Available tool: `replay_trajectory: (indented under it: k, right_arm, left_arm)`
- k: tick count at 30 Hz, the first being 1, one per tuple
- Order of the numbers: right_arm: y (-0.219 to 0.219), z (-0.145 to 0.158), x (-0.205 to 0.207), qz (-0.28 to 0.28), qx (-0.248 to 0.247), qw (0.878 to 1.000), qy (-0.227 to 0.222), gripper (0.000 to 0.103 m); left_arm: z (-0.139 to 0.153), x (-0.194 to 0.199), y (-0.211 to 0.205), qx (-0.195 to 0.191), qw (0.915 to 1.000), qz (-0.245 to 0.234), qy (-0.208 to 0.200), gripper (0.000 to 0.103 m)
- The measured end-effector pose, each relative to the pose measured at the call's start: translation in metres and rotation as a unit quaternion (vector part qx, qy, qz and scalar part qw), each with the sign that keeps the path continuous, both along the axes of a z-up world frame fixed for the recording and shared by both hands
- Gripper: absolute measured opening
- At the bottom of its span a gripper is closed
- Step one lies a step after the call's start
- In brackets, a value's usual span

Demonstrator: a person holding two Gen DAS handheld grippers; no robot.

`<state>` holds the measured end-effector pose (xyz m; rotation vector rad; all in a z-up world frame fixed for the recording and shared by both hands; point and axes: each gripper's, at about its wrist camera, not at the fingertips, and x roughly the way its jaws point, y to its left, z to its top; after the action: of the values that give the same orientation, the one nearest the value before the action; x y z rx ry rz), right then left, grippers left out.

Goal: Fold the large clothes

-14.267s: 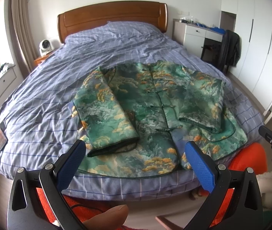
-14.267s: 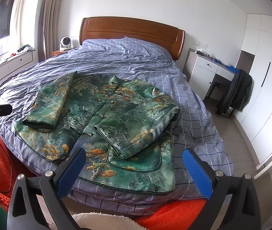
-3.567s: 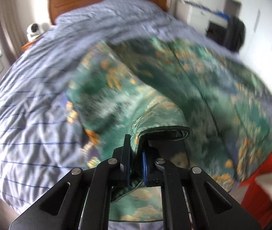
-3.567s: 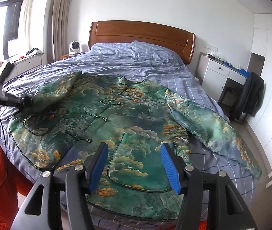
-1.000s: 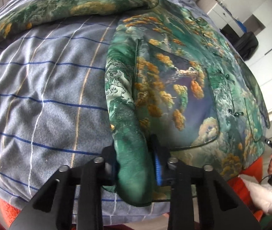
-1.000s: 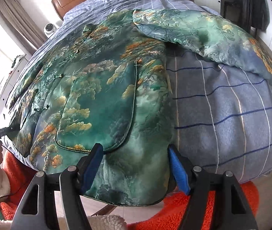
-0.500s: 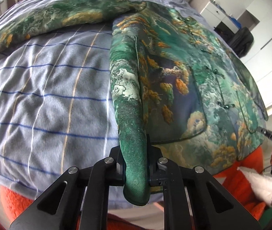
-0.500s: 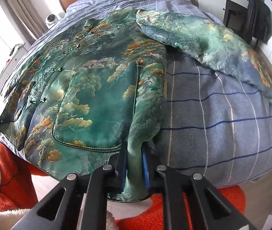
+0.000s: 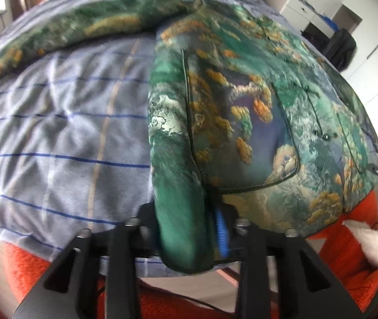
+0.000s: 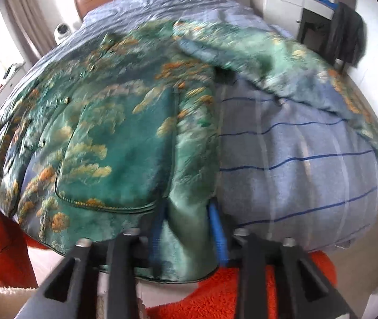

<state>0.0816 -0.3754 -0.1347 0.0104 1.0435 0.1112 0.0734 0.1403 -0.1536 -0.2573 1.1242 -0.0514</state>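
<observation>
I have the jacket (image 9: 242, 111) lying front-up on the bed (image 9: 55, 133). Its hem is at the near edge by me and its collar is away toward the headboard, so its long axis runs straight ahead of both tools.

The left tool (image 9: 186, 220) sits at one bottom corner of the hem, with the body of the jacket spreading off to the right in that view. The right tool (image 10: 187, 228) sits at the other bottom corner, with the body (image 10: 125, 138) spreading to the left.

Both tools have just been opening and now stand at a middling width. A bunched fold of the side edge is between the jaws of each. On the left I can see a dark sliver between cloth and blue pad. On the right the cloth fills the gap, but the blur stops me calling it a pinch. I read both as let go.

The two sleeves matter next, I think. One sleeve (image 9: 95, 29) stretches out sideways on the bed, up and to the left of the left tool. The other sleeve (image 10: 282, 61) lies out up and to the right of the right tool. Each hand is nearer its own sleeve, and each sleeve runs across the jacket's long axis, so it would have to come inward over the body.
</observation>
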Motion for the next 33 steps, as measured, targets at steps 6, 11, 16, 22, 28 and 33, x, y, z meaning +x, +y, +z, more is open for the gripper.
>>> replay_trajectory:
  k: [6,11,16,22,28,33]
  right_arm:
    - [0.000,0.040,-0.012,-0.009,-0.029,0.997,-0.064,0.056]
    - [0.027,0.075,-0.016,0.018,-0.057,0.991,-0.122,0.069]
    - [0.055,0.100,-0.023,0.043,-0.062,0.984,-0.159,0.075]
    - [0.066,0.116,-0.032,0.071,-0.013,0.981,-0.179,0.080]
    - [0.063,0.125,-0.042,0.080,0.011,0.971,-0.224,0.081]
    - [0.065,0.119,-0.043,0.096,0.008,0.970,-0.223,0.085]
  left_arm:
    - [0.042,-0.016,0.002,0.018,0.9966,0.039,-0.070,0.075]
    - [0.091,-0.022,-0.009,0.069,0.9801,0.056,-0.177,0.099]
    - [0.120,-0.014,-0.022,0.097,0.9712,0.047,-0.212,0.102]
    - [0.122,-0.014,-0.039,0.094,0.9708,0.043,-0.217,0.103]
    - [0.122,-0.022,-0.058,0.160,0.9586,0.029,-0.234,0.103]
    - [0.120,-0.016,-0.062,0.163,0.9618,0.022,-0.219,0.103]
